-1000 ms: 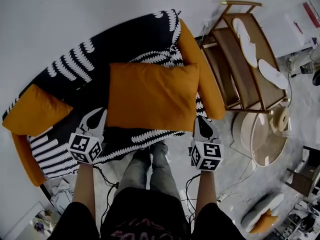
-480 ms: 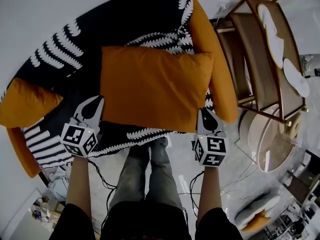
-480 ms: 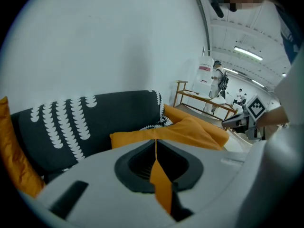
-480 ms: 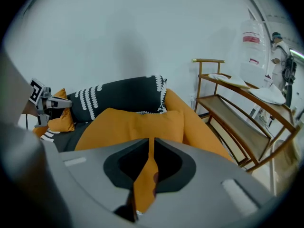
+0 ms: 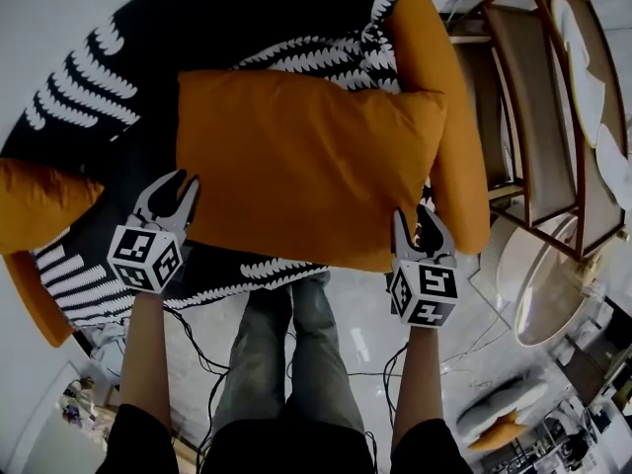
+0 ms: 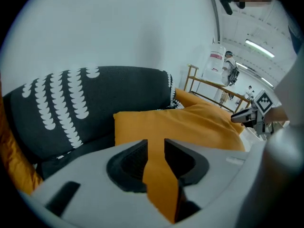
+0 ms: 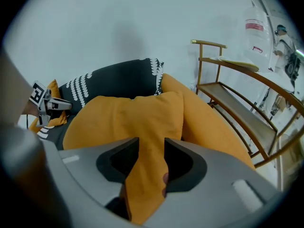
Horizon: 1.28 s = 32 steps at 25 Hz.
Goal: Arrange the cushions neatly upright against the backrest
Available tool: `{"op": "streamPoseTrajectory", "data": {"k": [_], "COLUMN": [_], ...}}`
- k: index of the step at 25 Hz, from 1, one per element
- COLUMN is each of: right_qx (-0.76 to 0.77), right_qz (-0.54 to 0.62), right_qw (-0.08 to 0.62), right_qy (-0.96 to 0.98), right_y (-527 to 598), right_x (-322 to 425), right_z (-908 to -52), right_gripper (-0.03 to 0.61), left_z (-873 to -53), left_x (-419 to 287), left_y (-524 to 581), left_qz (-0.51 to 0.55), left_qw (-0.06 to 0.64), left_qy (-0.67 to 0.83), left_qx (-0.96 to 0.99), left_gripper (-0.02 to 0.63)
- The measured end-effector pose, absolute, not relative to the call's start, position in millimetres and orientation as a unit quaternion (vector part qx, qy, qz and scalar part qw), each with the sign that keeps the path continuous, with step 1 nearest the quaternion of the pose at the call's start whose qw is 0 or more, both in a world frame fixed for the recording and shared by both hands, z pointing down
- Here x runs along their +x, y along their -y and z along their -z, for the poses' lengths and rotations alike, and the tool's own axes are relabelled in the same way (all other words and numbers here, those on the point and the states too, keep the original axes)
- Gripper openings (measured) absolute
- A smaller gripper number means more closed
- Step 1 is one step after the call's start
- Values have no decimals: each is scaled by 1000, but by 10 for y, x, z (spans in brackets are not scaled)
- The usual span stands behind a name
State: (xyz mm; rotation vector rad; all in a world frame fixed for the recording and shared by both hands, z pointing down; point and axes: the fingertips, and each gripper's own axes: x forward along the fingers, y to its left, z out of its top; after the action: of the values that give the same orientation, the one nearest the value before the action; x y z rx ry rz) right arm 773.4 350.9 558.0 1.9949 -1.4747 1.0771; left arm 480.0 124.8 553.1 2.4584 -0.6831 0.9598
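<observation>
Fingers (image 6: 124,167) of the left gripper (image 6: 156,148) are seen opening, with the near left corner of a large orange rectangular fabric cushion (image 5: 306,166) between them; the cloth fills the narrow gap, and no firm pinch on it can be made out. The fingers (image 7: 183,167) of the right gripper (image 7: 151,151) are likewise opening, somewhat wider, and the cushion's near right edge is draped between them. In the head view the left gripper (image 5: 174,186) is placed at the cushion's lower left corner and the right gripper (image 5: 419,227) at its lower right corner.

The cushion is spread across the seat of a black sofa with a white leaf pattern (image 5: 197,28), its far edge turned toward the backrest (image 6: 95,103). Whether it is fully upright cannot be told. A smaller orange cushion (image 5: 39,205) is seen at the sofa's left end, well apart from the large one. An orange padded armrest (image 5: 449,117) runs along the right end, just beside the large cushion. A wooden slatted rack (image 5: 538,117) stands to the right of the sofa.
</observation>
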Motion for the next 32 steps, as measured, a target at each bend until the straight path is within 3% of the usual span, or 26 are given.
{"op": "streamPoseTrajectory", "data": {"k": [9, 16, 25, 32], "right_qx": [695, 669, 645, 635], "right_qz": [-438, -469, -497, -483], "right_qw": [226, 241, 243, 260], "right_qy": [524, 525, 528, 544], "right_y": [-3512, -3445, -3386, -3339], "right_x": [7767, 7816, 7773, 7745], "right_z": [-5948, -6143, -6319, -6316], "right_gripper": [363, 412, 410, 332], "left_z": [-6019, -6341, -6527, -6449], "left_x": [4657, 4600, 4634, 4752], "left_y": [-1008, -890, -912, -1013], "left_qz": [-387, -423, -410, -398], "left_qw": [232, 264, 311, 276], "left_qy": [266, 251, 229, 213], "left_qx": [852, 829, 826, 848], "left_gripper": [329, 459, 455, 290]}}
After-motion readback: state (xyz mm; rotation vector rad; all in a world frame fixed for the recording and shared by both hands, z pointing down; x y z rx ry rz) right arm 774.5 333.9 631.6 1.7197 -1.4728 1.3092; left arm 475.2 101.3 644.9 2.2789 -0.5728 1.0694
